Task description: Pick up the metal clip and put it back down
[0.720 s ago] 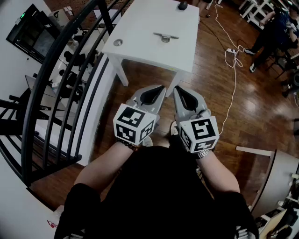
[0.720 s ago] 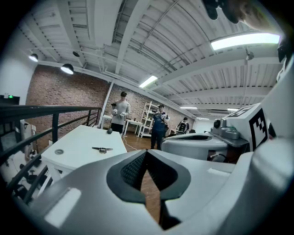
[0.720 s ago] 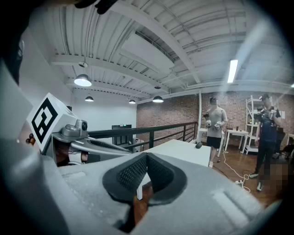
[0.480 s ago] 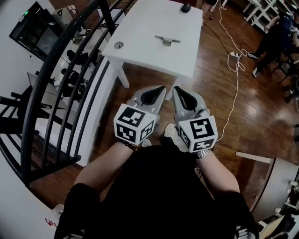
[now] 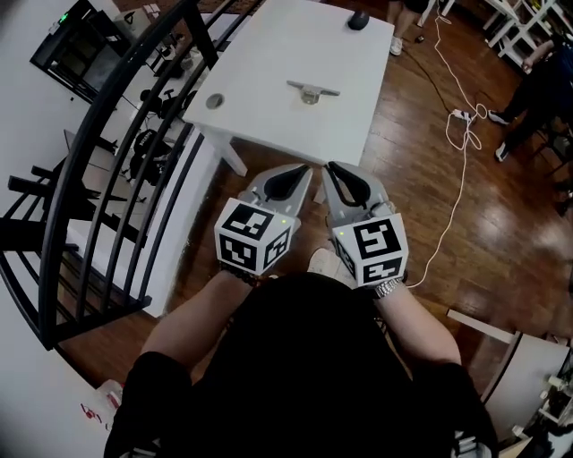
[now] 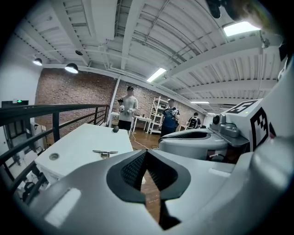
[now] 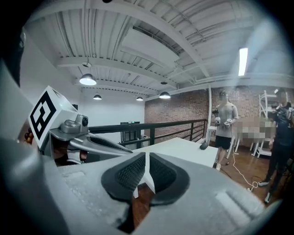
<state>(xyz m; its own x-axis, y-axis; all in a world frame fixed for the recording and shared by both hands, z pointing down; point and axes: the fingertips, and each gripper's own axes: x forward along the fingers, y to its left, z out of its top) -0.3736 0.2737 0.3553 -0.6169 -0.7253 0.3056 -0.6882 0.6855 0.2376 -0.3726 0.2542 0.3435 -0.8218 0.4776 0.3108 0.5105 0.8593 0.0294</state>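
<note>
Well short of the metal clip (image 5: 312, 89), I am holding left gripper (image 5: 303, 172) and right gripper (image 5: 332, 170) closed, empty, so opening comes first.

Head view steeply down; gripper views level, forward; all share table (image 5: 260, 98).

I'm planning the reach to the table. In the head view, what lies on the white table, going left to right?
From the left: small round grey disc → silver metal clip → dark oval object, perhaps a mouse.
</note>
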